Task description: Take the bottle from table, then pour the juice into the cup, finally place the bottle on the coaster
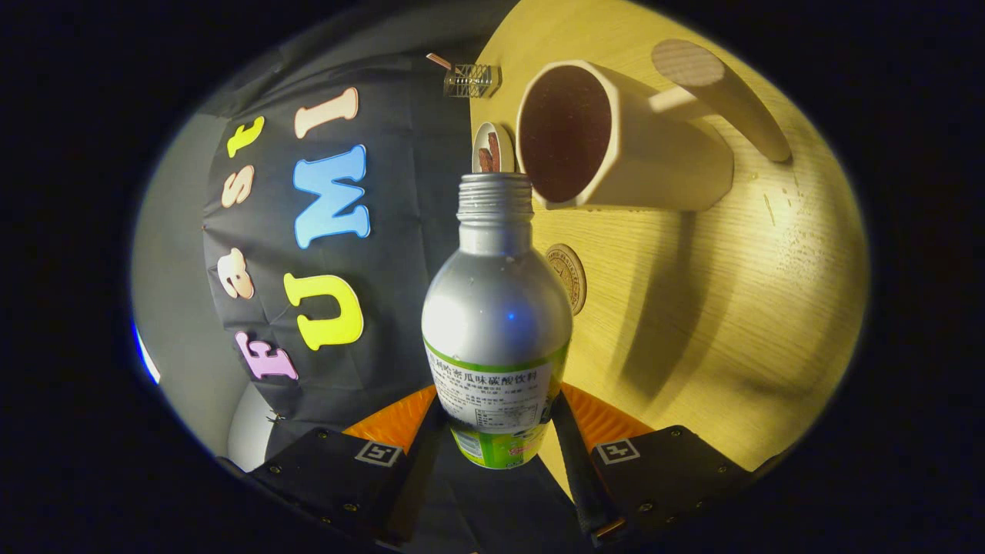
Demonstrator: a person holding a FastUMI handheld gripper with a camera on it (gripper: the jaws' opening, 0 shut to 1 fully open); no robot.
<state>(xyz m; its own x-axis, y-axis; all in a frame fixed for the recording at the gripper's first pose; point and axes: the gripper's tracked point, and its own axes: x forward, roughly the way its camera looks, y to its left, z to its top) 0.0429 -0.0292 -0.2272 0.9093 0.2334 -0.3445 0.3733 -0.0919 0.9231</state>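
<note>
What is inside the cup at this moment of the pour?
The cup shows a dark brownish inside; whether that is liquid or shadow cannot be told. The open bottle, clamped in the gripper, has its mouth at the cup's rim; no stream is visible.

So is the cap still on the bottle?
No, the bottle, gripped between the gripper fingers, shows bare neck threads and an open mouth beside the cup.

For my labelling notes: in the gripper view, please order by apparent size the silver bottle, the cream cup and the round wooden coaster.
1. Silver metal bottle, held between the jaws and nearest the camera, so enlarged.
2. Cream cup.
3. Round wooden coaster, partly hidden behind the bottle.
</note>
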